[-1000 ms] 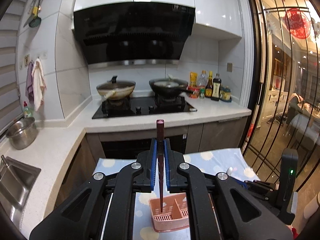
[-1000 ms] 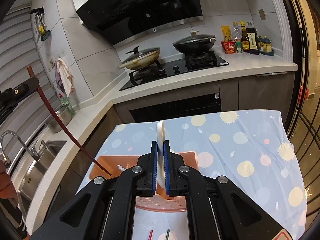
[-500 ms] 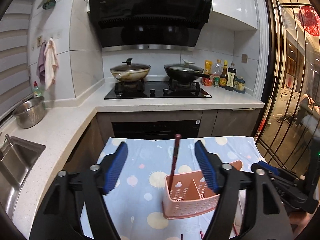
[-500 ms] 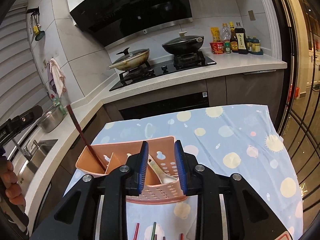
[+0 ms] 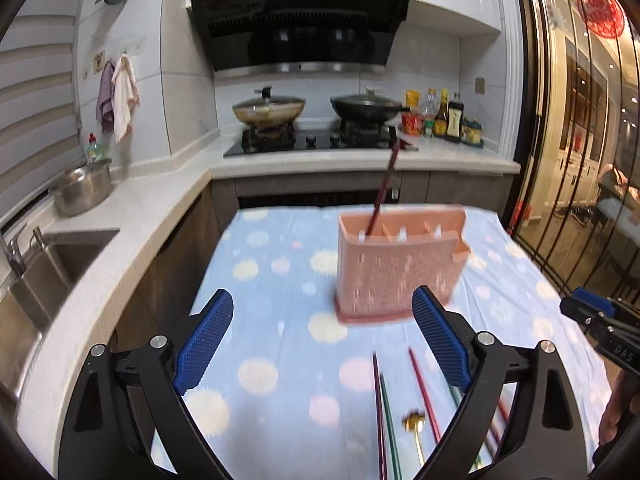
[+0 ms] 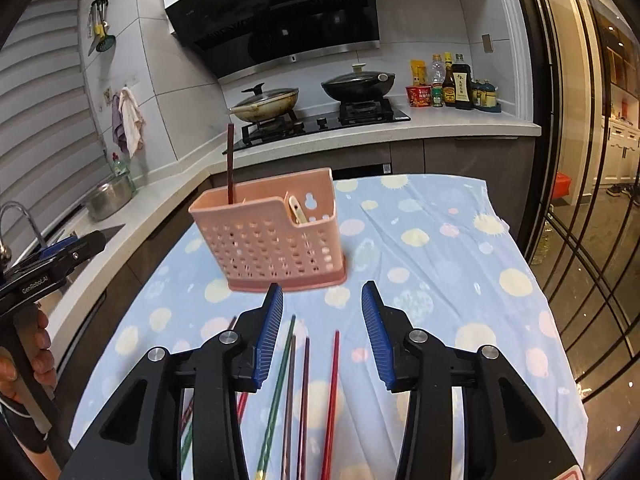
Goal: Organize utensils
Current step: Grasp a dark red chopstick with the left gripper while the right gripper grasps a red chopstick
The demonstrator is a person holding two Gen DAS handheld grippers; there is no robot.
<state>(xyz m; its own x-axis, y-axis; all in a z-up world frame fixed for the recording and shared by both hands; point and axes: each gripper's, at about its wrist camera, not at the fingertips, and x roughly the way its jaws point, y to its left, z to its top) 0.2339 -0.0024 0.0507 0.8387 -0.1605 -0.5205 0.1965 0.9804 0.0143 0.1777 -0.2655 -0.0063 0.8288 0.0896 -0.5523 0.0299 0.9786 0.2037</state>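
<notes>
A pink perforated utensil holder (image 5: 396, 268) (image 6: 272, 236) stands on the blue dotted tablecloth (image 5: 276, 280) (image 6: 432, 248). A dark red chopstick (image 5: 382, 190) (image 6: 230, 164) stands in its left compartment, and a cream spoon (image 6: 298, 210) leans in its right one. Several loose chopsticks (image 5: 384, 408) (image 6: 304, 392) and a gold-ended utensil (image 5: 416, 432) lie on the cloth near me. My left gripper (image 5: 320, 336) is open and empty, short of the holder. My right gripper (image 6: 322, 334) is open and empty above the loose chopsticks.
A white counter runs along the left with a sink (image 5: 36, 264) and a steel pot (image 5: 82, 190). A stove with two pans (image 5: 316, 114) and bottles (image 5: 444, 118) is at the back. A glass door (image 6: 592, 200) is at the right.
Both grippers have opened, leaving the chopstick and the spoon in the holder, and have drawn back and down. The loose chopsticks have come into view.
</notes>
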